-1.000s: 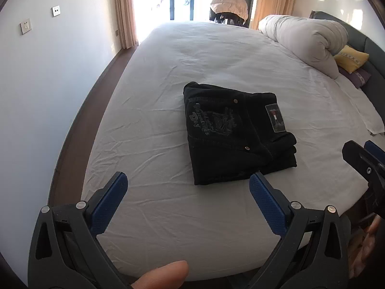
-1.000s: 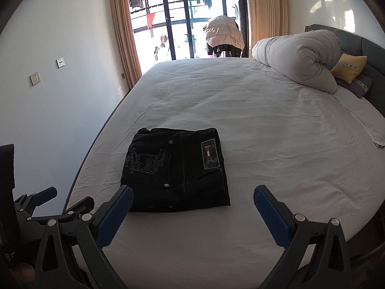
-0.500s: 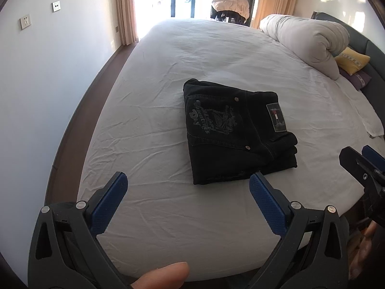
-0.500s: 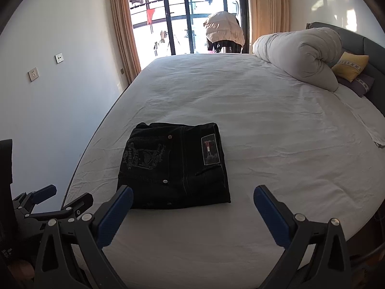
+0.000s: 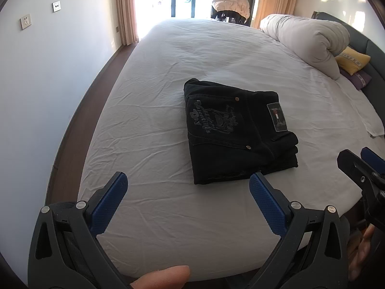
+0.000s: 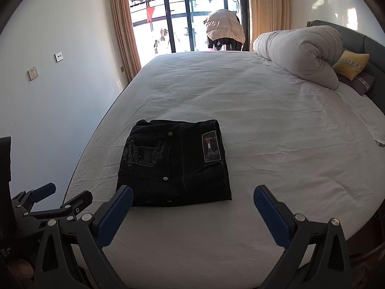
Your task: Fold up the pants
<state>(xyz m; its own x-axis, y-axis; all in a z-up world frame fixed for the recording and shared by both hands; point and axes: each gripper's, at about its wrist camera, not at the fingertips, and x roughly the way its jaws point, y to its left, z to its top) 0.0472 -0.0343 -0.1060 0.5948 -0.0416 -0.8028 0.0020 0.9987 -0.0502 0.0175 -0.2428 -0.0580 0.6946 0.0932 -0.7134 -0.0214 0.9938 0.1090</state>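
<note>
The left gripper (image 5: 187, 187) is held low over the near edge of the bed (image 5: 216, 48), pointing across the mattress, its two blue-padded fingers (image 5: 112, 200) spread wide with nothing between them. A fingertip of the holding hand (image 5: 163, 278) shows at the bottom edge of the left wrist view. The right gripper (image 6: 192, 200) is posed the same way, level and aimed toward the far window, its fingers (image 6: 269, 214) also wide apart and empty. Each gripper shows in the other's view: the right one at the right edge of the left view, the left one at the lower left of the right view.

One pair of black jeans (image 6: 175, 163) lies folded into a compact rectangle on the white sheet, in the near half of the bed, just beyond both sets of fingertips and touching neither. Its top face shows one printed graphic on the left, one rectangular patch (image 6: 211, 147) on the right and two metal rivets.

At the far right one rolled white duvet (image 6: 303, 53) rests by the headboard, with two cushions beside it, one yellow (image 6: 351, 65) and one purple (image 6: 361, 84). Two wall plates (image 6: 45, 65) sit on the left wall. One pale puffer jacket (image 6: 225, 29) hangs beyond the far end of the bed, between two tan curtains (image 6: 122, 24).
</note>
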